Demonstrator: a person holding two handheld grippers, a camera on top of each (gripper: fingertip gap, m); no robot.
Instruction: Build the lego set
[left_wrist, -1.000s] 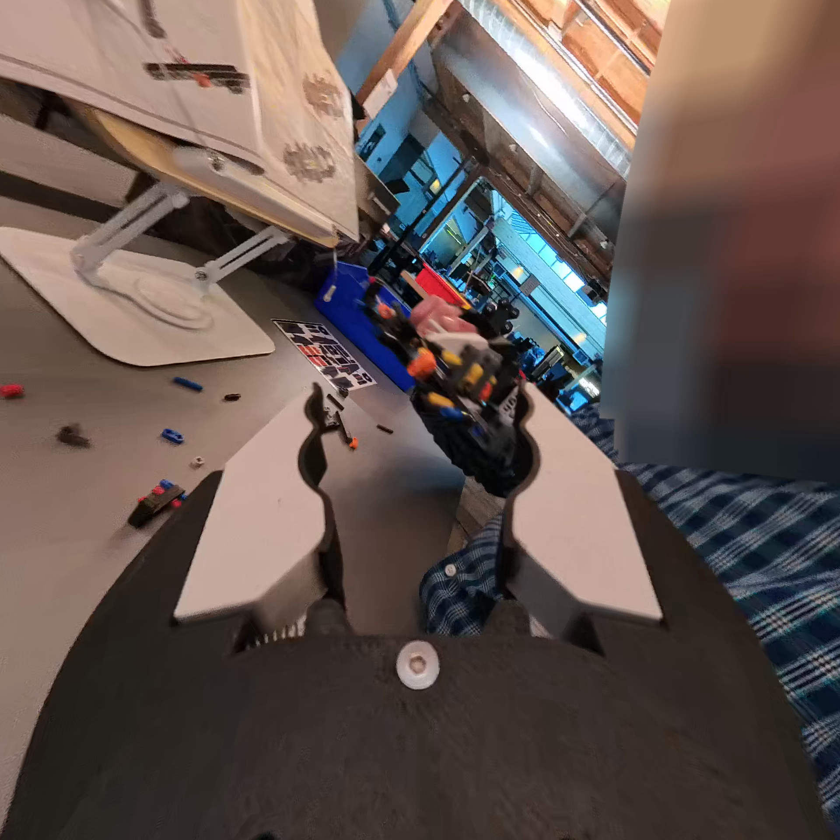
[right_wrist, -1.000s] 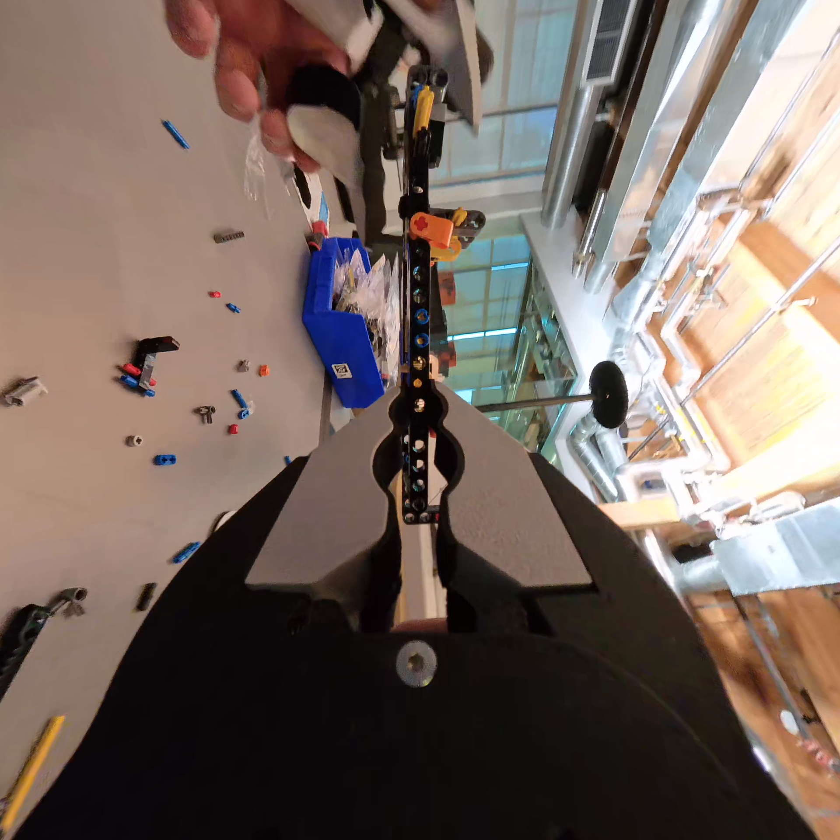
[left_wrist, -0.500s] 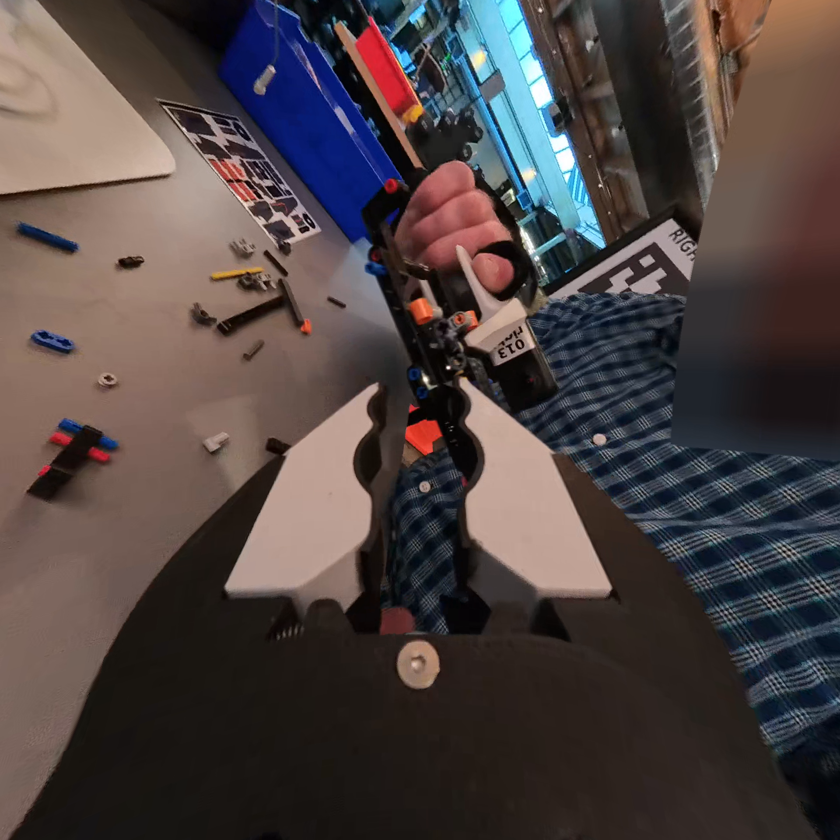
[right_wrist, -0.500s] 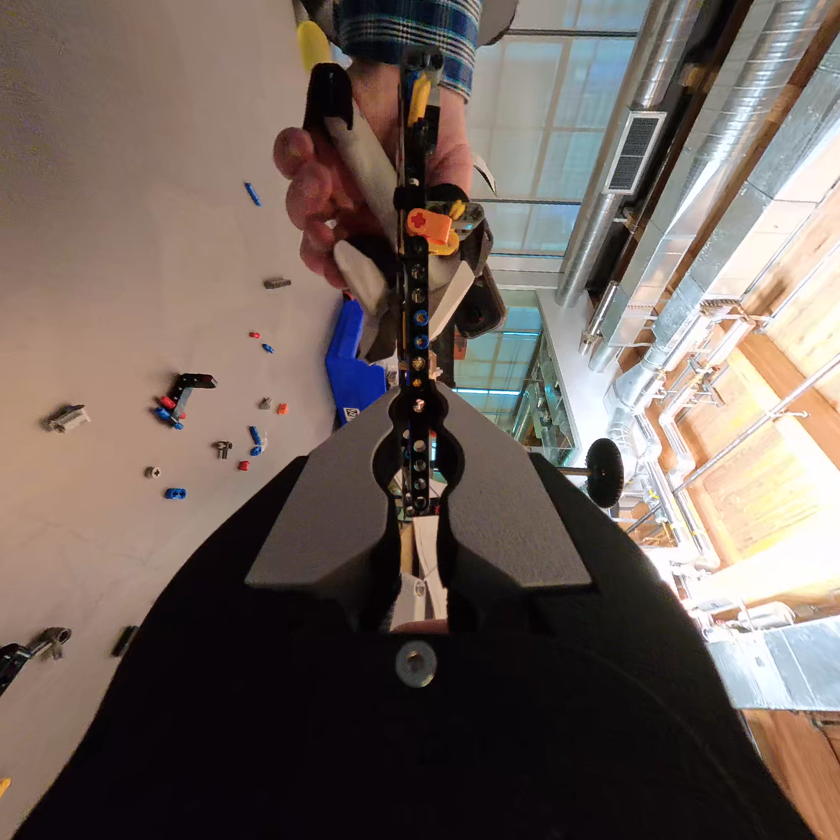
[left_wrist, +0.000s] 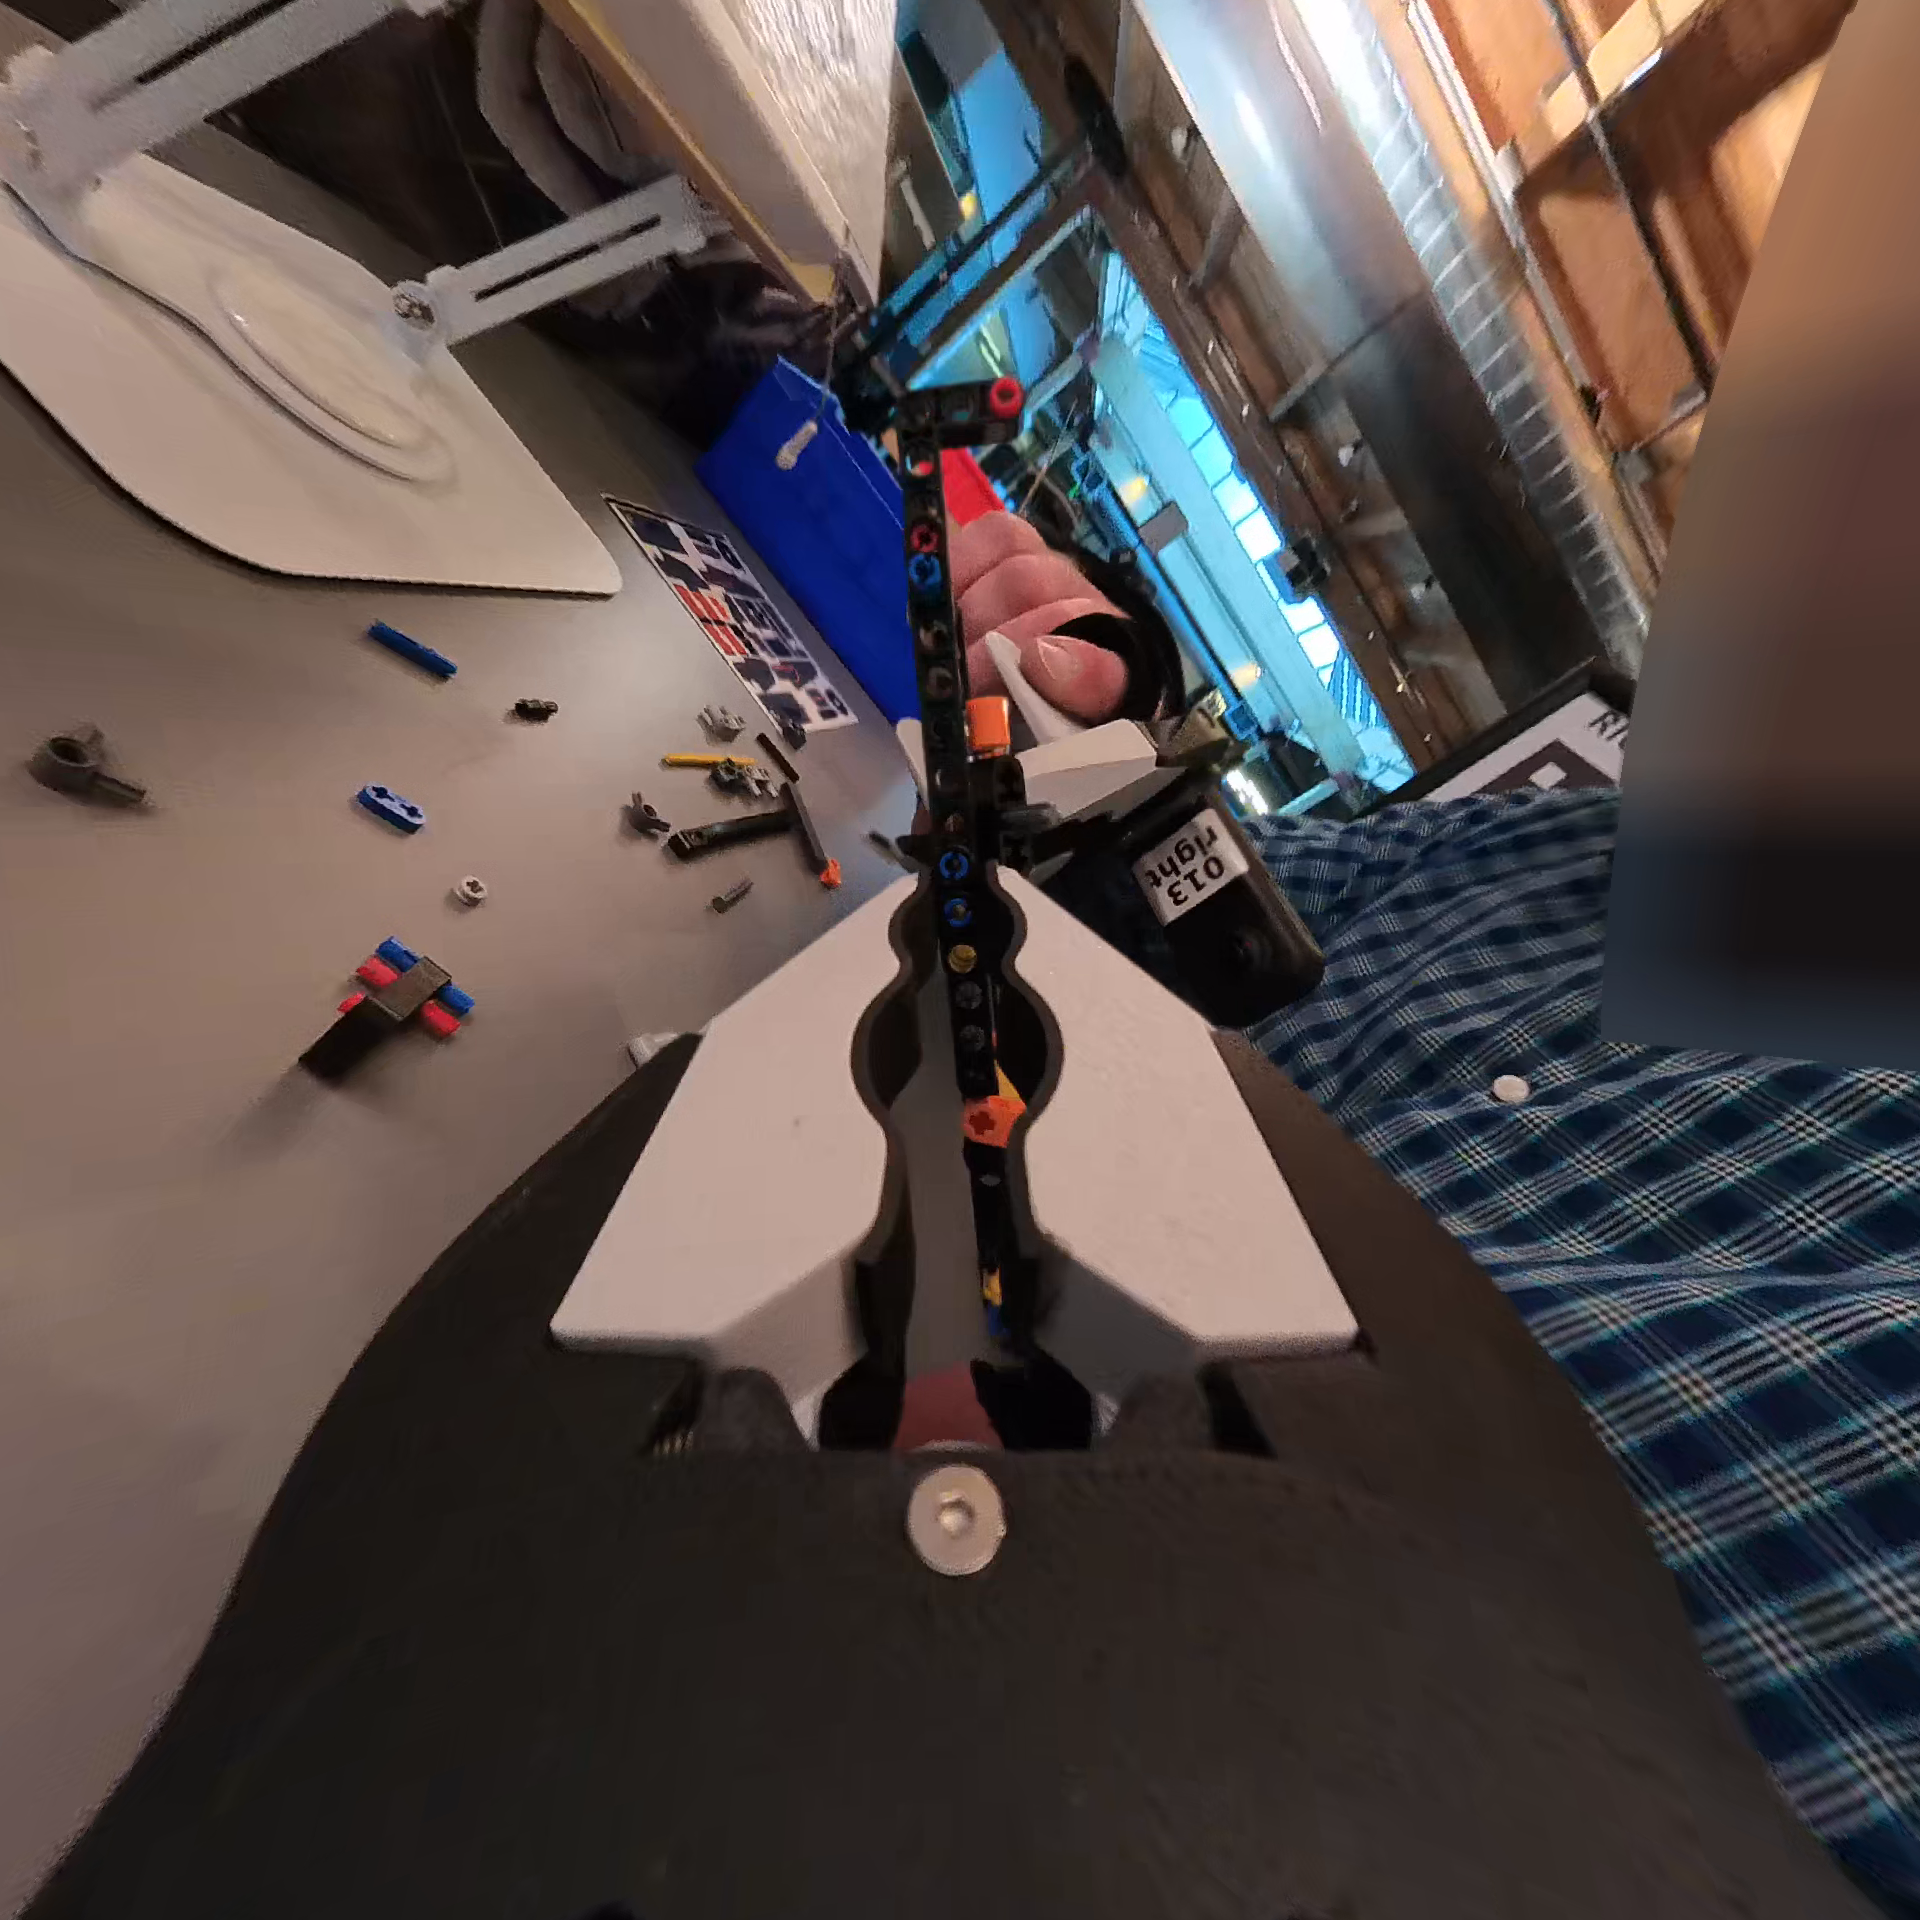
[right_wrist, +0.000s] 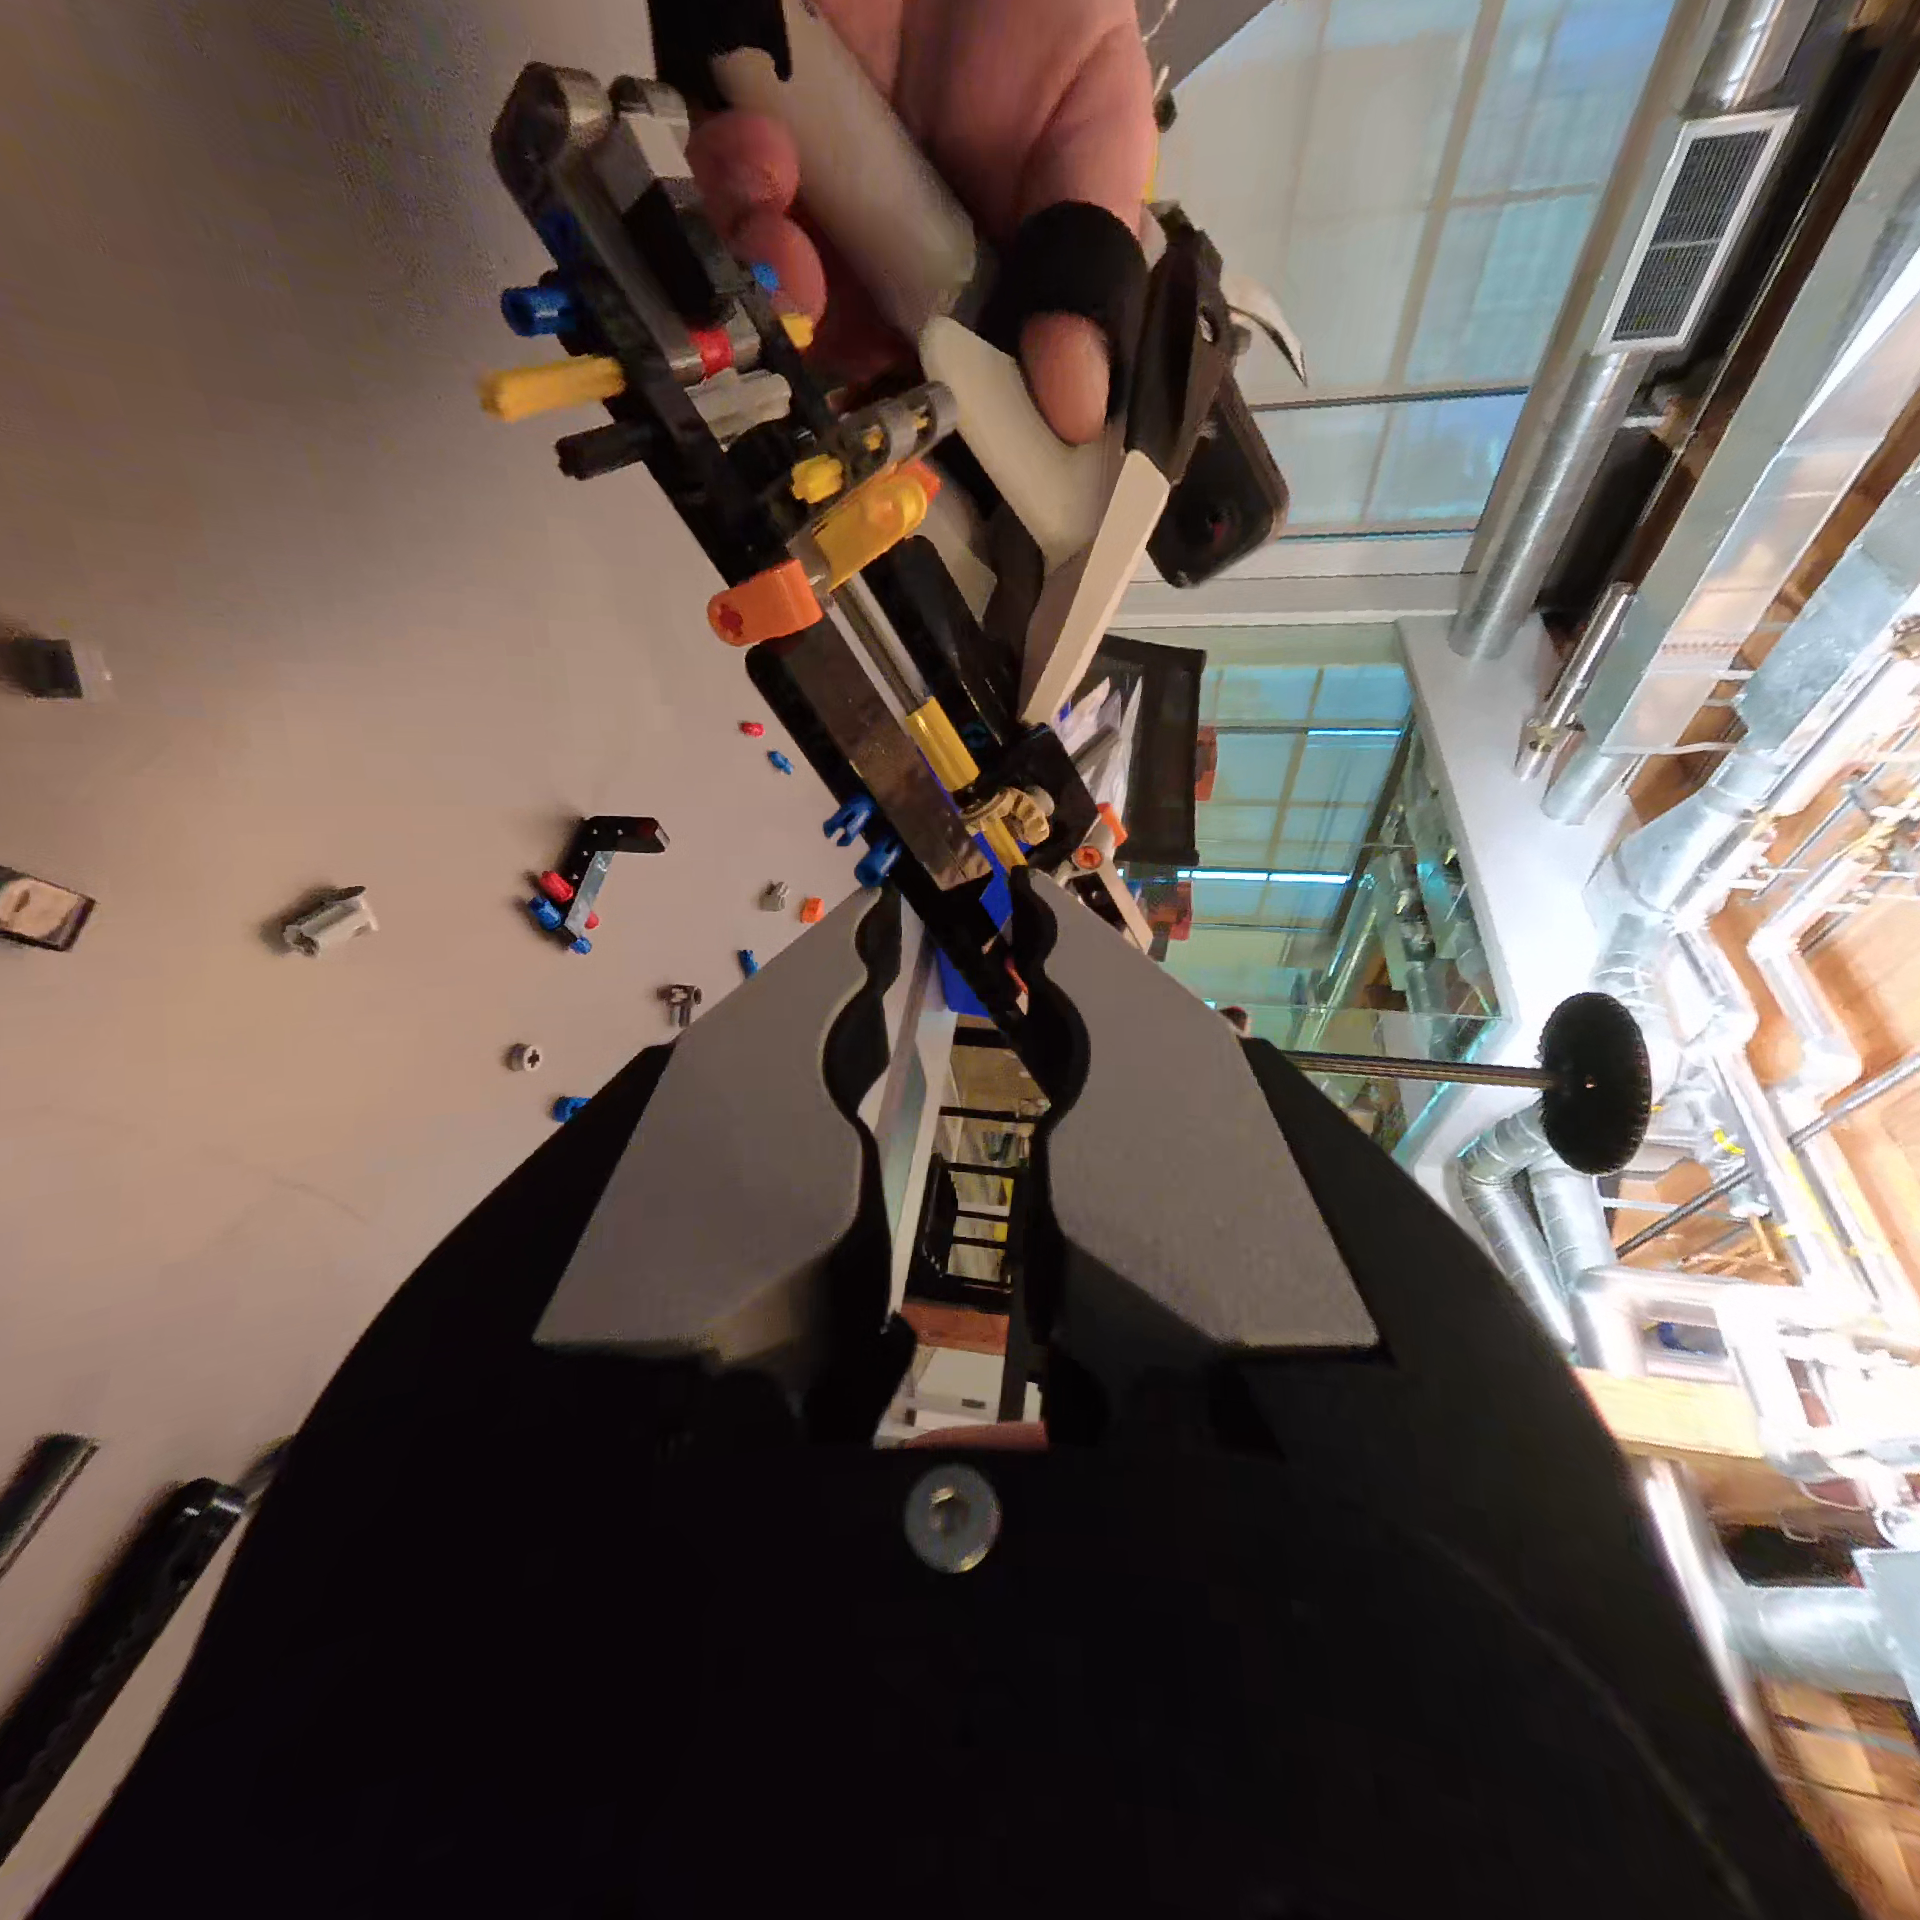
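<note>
Grey table; loose lego pieces scattered; white stand base; blue bin.

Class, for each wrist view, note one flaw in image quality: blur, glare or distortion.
Left wrist view: wide-angle bending curves the table edge; a blurred patch covers the upper right. Right wrist view: loose black beams at lower left are motion-smeared, and the bright windows wash out, while the lego assembly stays sharp.
</note>
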